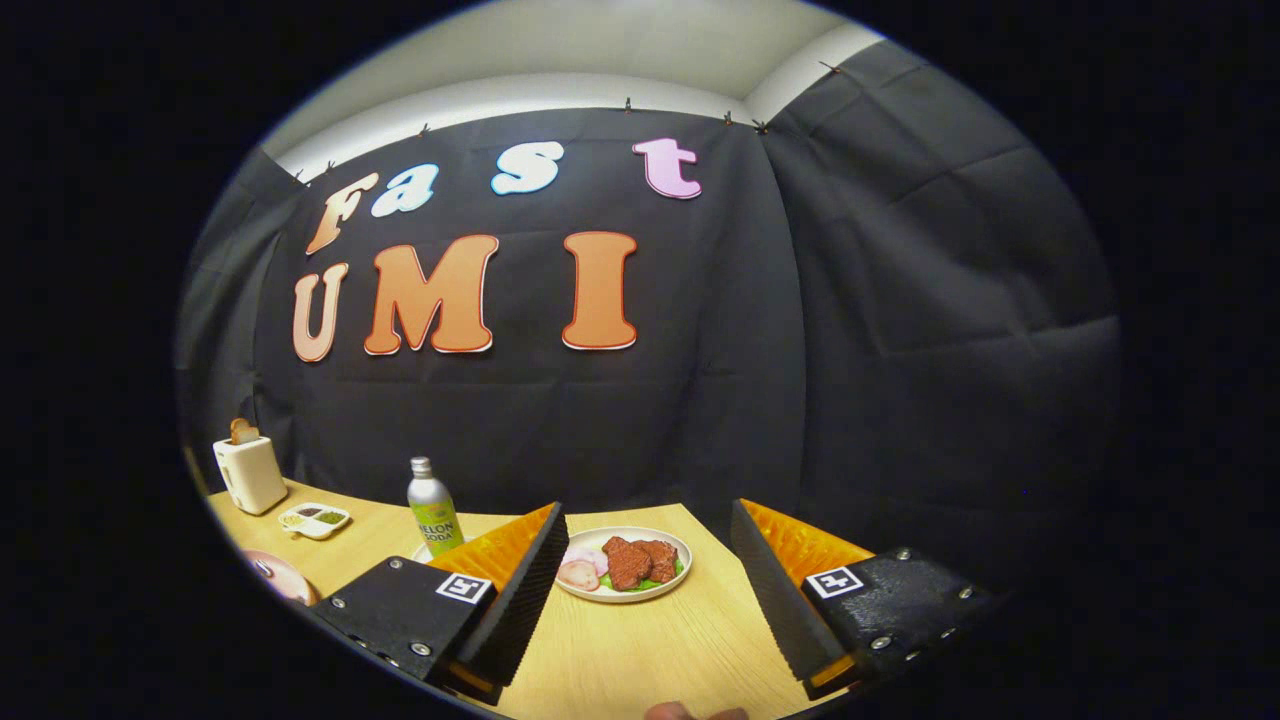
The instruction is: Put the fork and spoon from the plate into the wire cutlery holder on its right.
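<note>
The tongs [640, 590] are spread wide and hold nothing; bare counter [640, 650] lies between the two fingers. Each finger [520, 590] is a black wedge with a finely ribbed pad, an orange backing and a black mount carrying a square marker and screws. A small rounded shape, possibly a fingertip, shows at the near edge of the counter, below the tongs.

Judged step: approach, before the first pick. No utensil is gripped. The counter is light wood-grain laminate, matte.

Just ahead of the tongs, between the fingertips, sits a round white plate [600, 591] with a smooth rim, bearing brown meat pieces, pale slices and a green leaf. The fork, spoon and wire holder cannot be made out from here. The next move probably calls for tilting down and searching the counter to the right.

Beyond the left finger stands a slim metal bottle [432, 510]. Farther left: a small divided dish [314, 519] and a cream toaster [249, 472].
</note>
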Tool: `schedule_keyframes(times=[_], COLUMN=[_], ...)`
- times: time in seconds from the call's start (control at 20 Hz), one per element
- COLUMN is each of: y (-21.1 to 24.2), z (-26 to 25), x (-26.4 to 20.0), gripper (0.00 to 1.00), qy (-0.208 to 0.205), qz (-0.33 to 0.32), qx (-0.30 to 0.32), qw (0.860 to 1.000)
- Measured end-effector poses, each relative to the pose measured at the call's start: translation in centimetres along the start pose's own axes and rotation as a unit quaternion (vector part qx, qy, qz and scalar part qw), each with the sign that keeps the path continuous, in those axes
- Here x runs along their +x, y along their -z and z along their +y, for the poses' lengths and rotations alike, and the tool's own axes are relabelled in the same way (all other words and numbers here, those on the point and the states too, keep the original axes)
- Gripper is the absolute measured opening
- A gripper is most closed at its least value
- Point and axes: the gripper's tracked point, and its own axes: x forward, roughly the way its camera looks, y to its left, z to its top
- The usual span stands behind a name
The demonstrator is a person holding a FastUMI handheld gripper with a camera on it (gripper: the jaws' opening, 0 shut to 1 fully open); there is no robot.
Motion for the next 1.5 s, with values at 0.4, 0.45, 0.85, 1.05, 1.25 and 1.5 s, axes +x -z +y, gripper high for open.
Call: schedule_keyframes(times=[0.4, 0.45, 0.85, 1.05, 1.25, 1.5], y=[-12.6, -12.7, -11.7, -8.3, -4.5, -0.3], z=[12.7, 14.0, 23.2, 27.4, 30.6, 33.5], x=[-9.8, -10.3, -12.3, -12.5, -12.5, -12.2], gripper=[0.97, 0.97, 0.96, 0.97, 0.97, 0.97], qy=[-0.107, -0.120, -0.161, -0.171, -0.175, -0.179], qz=[-0.046, -0.041, -0.001, 0.057, 0.123, 0.191], qx=[0.009, 0.005, 0.004, 0.007, 0.001, -0.030], qw=[0.993, 0.992, 0.987, 0.984, 0.977, 0.965])
